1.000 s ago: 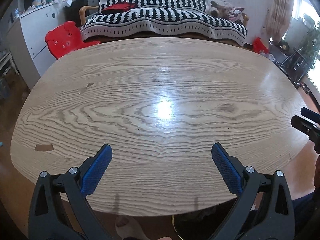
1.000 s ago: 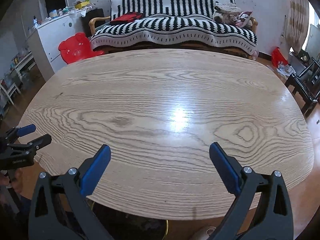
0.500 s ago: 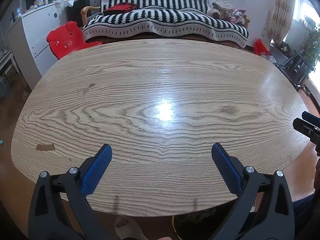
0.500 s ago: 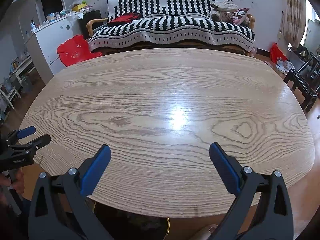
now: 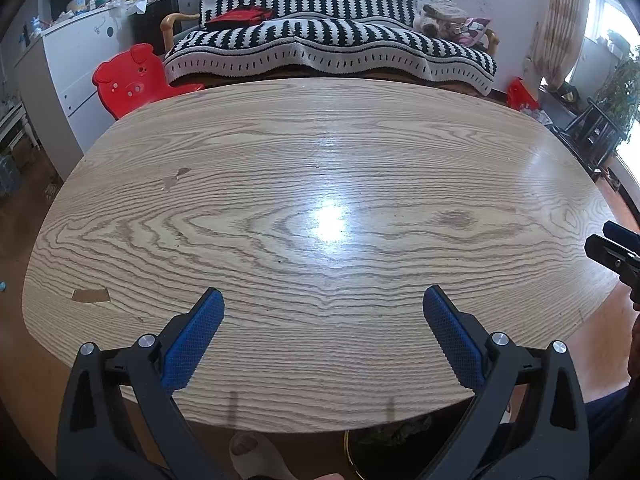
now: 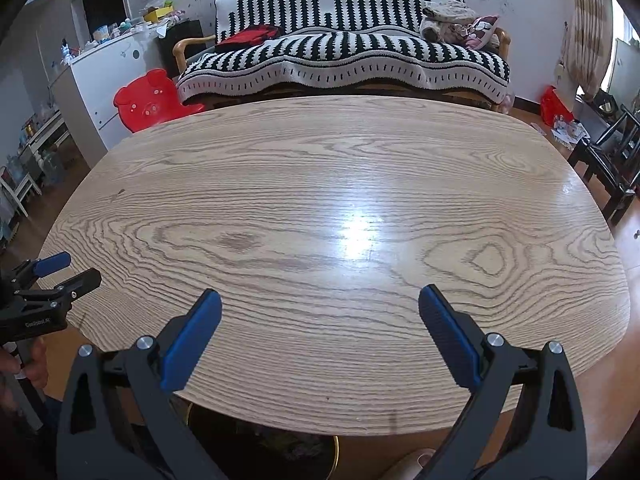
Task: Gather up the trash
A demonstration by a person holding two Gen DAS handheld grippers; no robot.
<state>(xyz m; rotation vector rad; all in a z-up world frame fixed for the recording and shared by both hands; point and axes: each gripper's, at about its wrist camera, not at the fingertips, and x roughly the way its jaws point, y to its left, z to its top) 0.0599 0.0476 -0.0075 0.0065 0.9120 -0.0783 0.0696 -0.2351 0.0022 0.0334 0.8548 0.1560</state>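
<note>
The left gripper (image 5: 323, 312) hovers over the near edge of the oval light-oak-veneer counter (image 5: 320, 184). Its two black jaws with blue textured pads are spread wide apart and hold nothing. The right gripper (image 6: 320, 312) hovers over the same near edge, further along it, with its jaws likewise spread wide and empty. Each gripper shows at the margin of the other's wrist view: the right gripper (image 5: 616, 246) at the counter's right end, the left gripper (image 6: 48, 280) at its left end.

Below the near edge of the counter, between the two grippers, stands a dark round bin with a gold-coloured rim (image 6: 276, 446). Crumpled dark material lies inside it; what that material is cannot be told. This is the only trash receptacle in view, and its lower part is cut off by the frame.

On the counter surface, a small brown rectangular patch (image 5: 91, 295) lies near the left end, close to the near edge; whether it is a scrap or a surface mark cannot be told. Two small chips (image 5: 176, 178) mark the veneer further back on the same side.

Beyond the far edge of the counter stands a sofa covered with a black-and-white striped knitted throw (image 5: 328, 48). A red pig-shaped plastic chair (image 5: 130, 80) stands near the counter's far left corner, beside a white cabinet (image 5: 72, 68).
</note>
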